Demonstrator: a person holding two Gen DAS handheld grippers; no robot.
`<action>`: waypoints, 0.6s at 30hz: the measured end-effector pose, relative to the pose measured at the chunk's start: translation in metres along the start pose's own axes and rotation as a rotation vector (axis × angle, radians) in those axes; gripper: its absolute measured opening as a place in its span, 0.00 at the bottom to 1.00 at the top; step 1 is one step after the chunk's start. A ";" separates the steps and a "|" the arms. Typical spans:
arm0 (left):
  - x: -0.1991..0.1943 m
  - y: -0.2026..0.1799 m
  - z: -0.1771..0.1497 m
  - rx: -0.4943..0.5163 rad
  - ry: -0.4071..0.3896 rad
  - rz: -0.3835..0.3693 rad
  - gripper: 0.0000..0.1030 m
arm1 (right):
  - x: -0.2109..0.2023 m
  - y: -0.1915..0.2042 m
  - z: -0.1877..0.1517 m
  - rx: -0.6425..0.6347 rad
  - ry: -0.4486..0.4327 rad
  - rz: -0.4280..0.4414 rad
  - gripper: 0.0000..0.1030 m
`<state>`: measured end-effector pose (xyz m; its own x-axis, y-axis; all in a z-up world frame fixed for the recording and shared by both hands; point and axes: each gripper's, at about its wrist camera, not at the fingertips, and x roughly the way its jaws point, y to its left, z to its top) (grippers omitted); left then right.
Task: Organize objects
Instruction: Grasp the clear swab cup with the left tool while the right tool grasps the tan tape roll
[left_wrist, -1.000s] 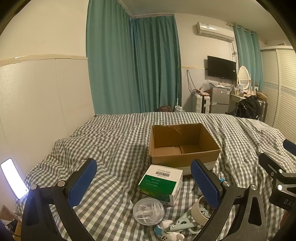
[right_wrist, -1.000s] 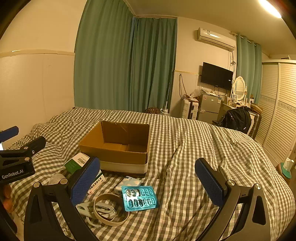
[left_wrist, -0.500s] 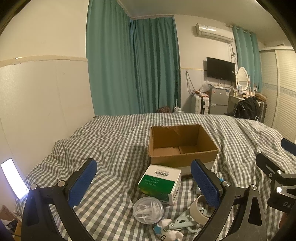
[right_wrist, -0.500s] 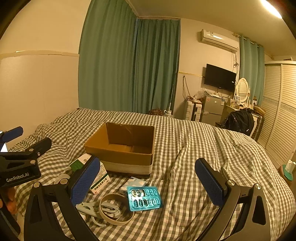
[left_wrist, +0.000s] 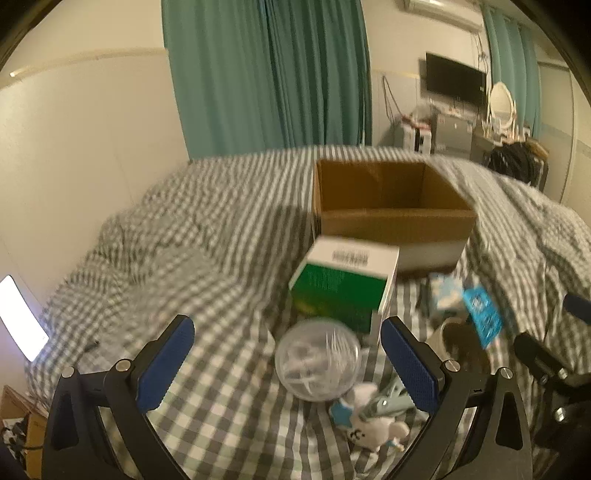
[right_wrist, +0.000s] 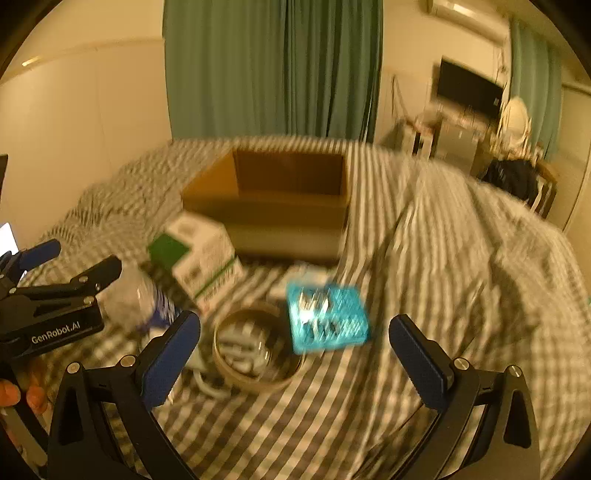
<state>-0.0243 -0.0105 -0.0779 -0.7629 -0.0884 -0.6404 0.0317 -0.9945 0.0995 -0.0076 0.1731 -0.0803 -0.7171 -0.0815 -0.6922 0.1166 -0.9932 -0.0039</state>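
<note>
Both grippers gape wide, empty. Left gripper (left_wrist: 286, 360) should straddle the clear tub (left_wrist: 317, 360) squarely, closing gently, then lift it into the far box (left_wrist: 391, 210).

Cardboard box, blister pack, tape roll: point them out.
Cardboard box (left_wrist: 397, 221), left wrist view, front wall.
Blister pack (right_wrist: 327, 317), right wrist view, middle of its face.
Tape roll (right_wrist: 255, 382), right wrist view, near rim.
</note>
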 end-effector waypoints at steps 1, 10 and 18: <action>0.006 -0.002 -0.005 0.002 0.019 -0.007 1.00 | 0.009 0.000 -0.005 0.007 0.033 0.007 0.98; 0.038 -0.013 -0.021 0.031 0.083 -0.023 1.00 | 0.058 0.008 -0.023 0.035 0.177 0.080 0.92; 0.067 -0.012 -0.023 0.003 0.147 -0.096 0.79 | 0.072 0.008 -0.019 0.067 0.207 0.158 0.78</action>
<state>-0.0615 -0.0057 -0.1396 -0.6597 -0.0004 -0.7515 -0.0387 -0.9987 0.0345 -0.0451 0.1610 -0.1439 -0.5369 -0.2242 -0.8133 0.1658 -0.9733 0.1589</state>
